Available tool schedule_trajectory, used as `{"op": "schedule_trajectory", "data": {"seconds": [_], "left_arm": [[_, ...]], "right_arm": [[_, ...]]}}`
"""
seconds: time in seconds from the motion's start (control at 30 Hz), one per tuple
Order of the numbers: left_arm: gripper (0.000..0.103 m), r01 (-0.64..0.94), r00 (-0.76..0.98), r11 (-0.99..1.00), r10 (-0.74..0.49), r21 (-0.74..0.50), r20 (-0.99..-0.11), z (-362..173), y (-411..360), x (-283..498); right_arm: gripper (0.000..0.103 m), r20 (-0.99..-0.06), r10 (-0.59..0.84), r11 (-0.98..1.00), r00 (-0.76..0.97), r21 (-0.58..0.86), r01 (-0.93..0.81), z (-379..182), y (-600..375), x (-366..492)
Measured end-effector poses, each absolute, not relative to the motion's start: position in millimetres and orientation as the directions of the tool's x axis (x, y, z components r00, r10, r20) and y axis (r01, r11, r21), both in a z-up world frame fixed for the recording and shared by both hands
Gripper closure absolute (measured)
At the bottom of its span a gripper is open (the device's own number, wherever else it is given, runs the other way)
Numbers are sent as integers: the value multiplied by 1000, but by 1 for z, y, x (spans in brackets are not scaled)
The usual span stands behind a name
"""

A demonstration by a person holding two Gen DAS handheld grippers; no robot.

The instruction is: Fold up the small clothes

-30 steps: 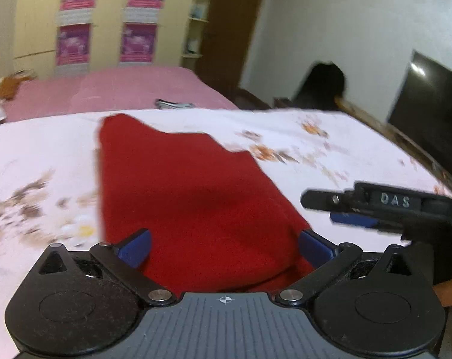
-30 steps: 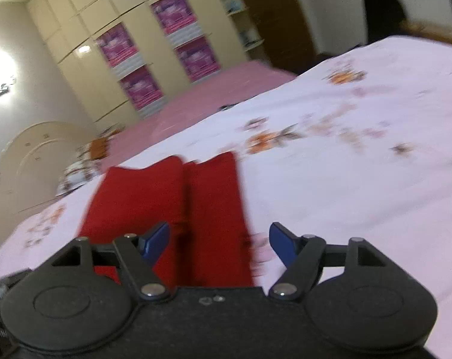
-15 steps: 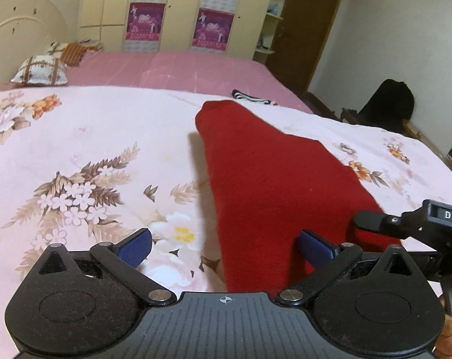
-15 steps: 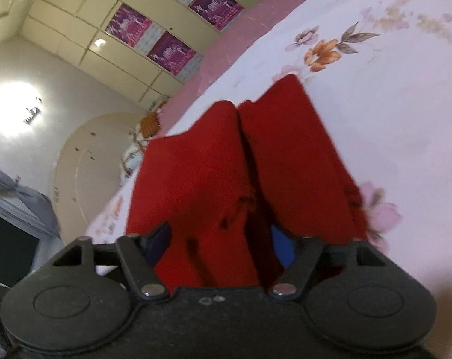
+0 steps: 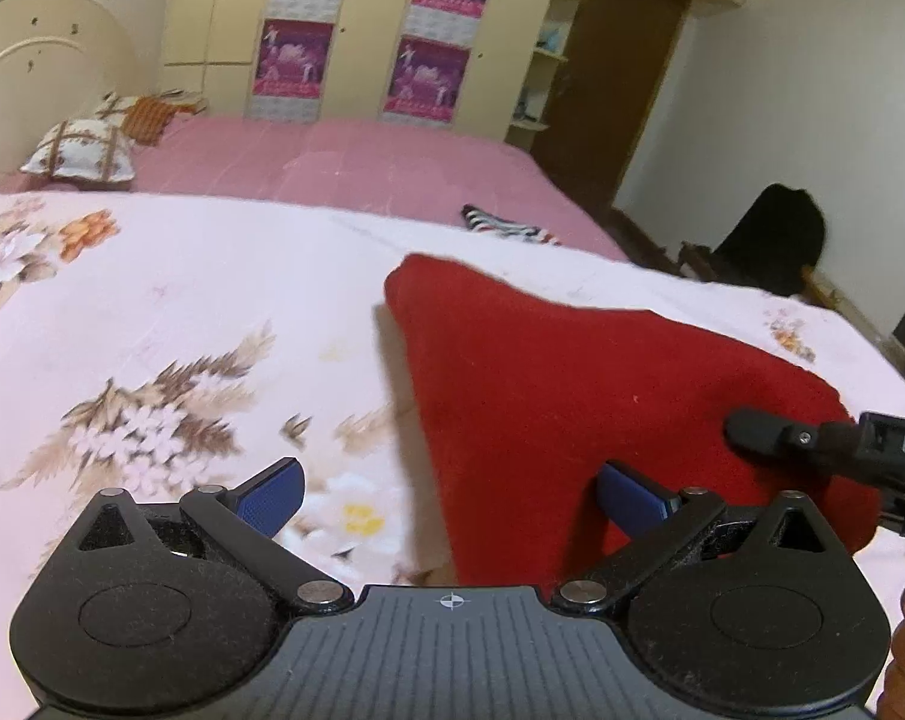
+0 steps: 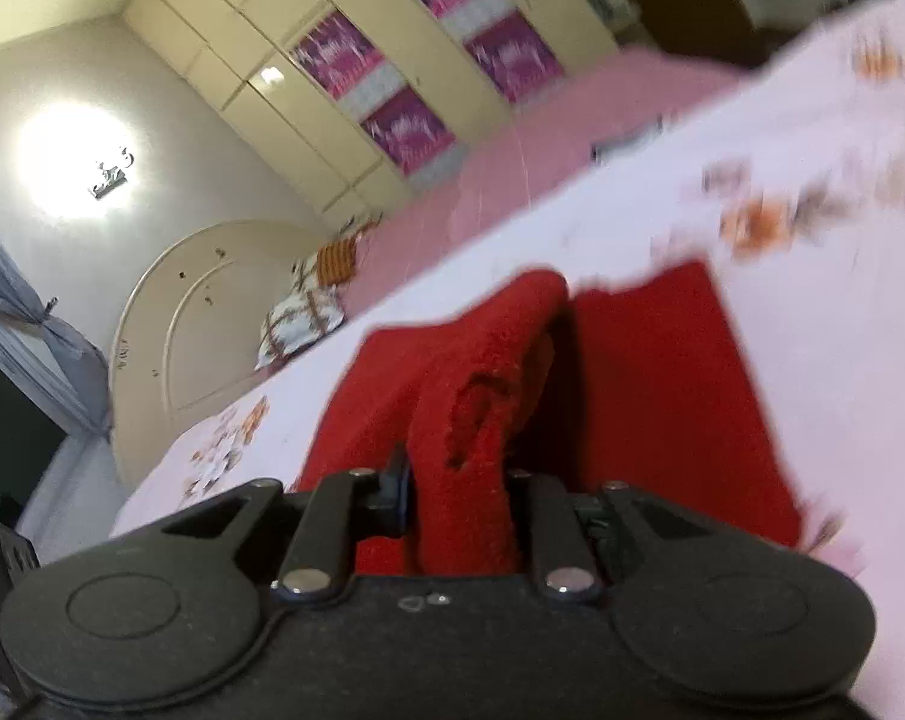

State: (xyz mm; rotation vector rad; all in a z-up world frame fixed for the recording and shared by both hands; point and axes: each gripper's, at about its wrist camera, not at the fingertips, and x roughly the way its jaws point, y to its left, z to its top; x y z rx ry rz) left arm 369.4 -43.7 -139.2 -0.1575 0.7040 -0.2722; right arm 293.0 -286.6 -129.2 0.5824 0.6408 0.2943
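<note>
A small red fleece garment (image 5: 572,396) lies on the pink floral bedsheet (image 5: 152,312). My left gripper (image 5: 452,489) is open just above the sheet; its right fingertip sits over the garment's near edge and its left one over bare sheet. My right gripper (image 6: 461,495) is shut on a raised fold of the red garment (image 6: 482,384) at its near edge, with the rest of the cloth spread flat on both sides. The right gripper's finger also shows at the right of the left wrist view (image 5: 824,441), at the garment's right edge.
A striped cloth (image 5: 500,225) lies at the far edge of the floral sheet, where a plain pink sheet (image 5: 332,162) begins. Pillows (image 5: 80,150) lie by the headboard at the far left. A dark bag (image 5: 770,246) sits beyond the bed at the right.
My right gripper has closed on a fold at the garment's near edge and lifted it. My left gripper has stayed open and shifted left of the garment.
</note>
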Motion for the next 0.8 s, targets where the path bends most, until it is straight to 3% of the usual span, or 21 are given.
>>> {"op": "schedule_trajectory", "data": {"seconds": [0.17,0.37,0.5,0.7,0.8], "left_arm": [[0,246,716,939,-344,-243,-608,-137,-67,371],[0,263,616,947,-314,-186,-722,-174,-95,381],[0,252,624,948,-314,-195,-715,-170,-91,376],[0,265,652,948,-310,-175,-692,-157,-88,362],[0,257,619,949,-306,-181,-724,-170,-89,358]], "right_arm": [[85,-506,367,841,781,539,-47,-122,-311,278],[81,-629,334,835,702,544,90,-177,-321,275],[72,-610,282,854,741,511,96,-155,-326,256],[71,-544,216,923,811,386,13,-105,-309,226],[72,-566,237,928,789,373,-12,-114,-298,223]]}}
